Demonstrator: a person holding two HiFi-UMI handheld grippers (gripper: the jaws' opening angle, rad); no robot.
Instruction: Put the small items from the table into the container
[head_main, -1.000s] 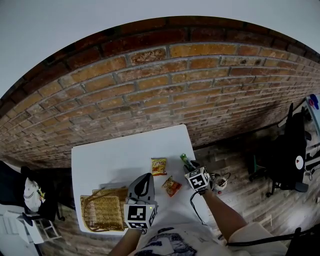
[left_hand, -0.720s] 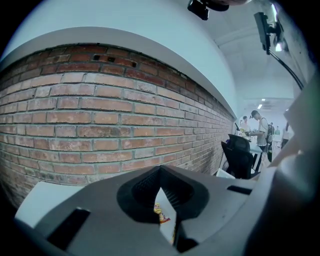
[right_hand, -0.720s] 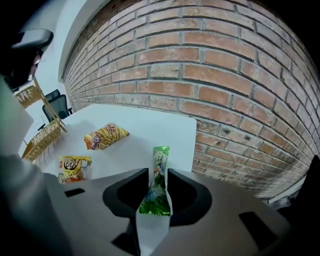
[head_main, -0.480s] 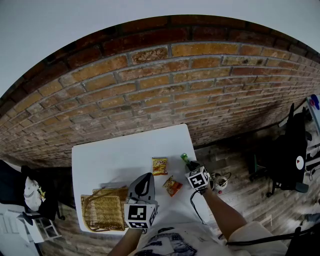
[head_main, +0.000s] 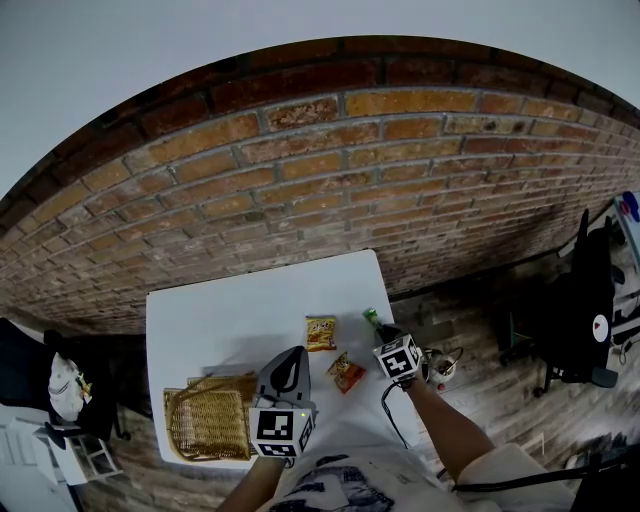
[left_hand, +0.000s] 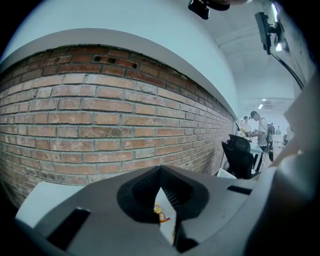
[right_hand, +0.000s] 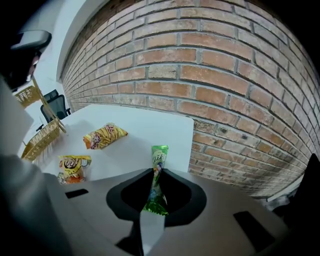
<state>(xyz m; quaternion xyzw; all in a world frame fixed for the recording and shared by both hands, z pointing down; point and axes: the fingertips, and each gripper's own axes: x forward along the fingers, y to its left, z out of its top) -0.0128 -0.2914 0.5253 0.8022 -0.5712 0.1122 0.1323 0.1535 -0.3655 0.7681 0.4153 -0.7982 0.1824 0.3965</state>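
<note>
A long green snack packet (right_hand: 159, 159) lies near the white table's (head_main: 230, 310) right edge, its near end between the jaws of my right gripper (right_hand: 155, 172). Those jaws are closing and pinch it. In the head view the green packet (head_main: 369, 317) sticks out past the right gripper (head_main: 378, 328). A yellow packet (head_main: 320, 332) and an orange-red packet (head_main: 345, 372) lie just left of it. The wicker basket (head_main: 210, 425) sits at the table's front left. My left gripper (head_main: 290, 354) hovers beside the basket, its tips together and empty (left_hand: 160, 169).
A brick wall (head_main: 330, 200) runs behind the table. A black office chair (head_main: 580, 320) and a small white object (head_main: 440, 368) with a cable are on the wooden floor to the right. The basket (right_hand: 42, 135) and the two other packets (right_hand: 105, 136) (right_hand: 72, 167) show in the right gripper view.
Both grippers stay where they were; nothing on the table has visibly moved.
</note>
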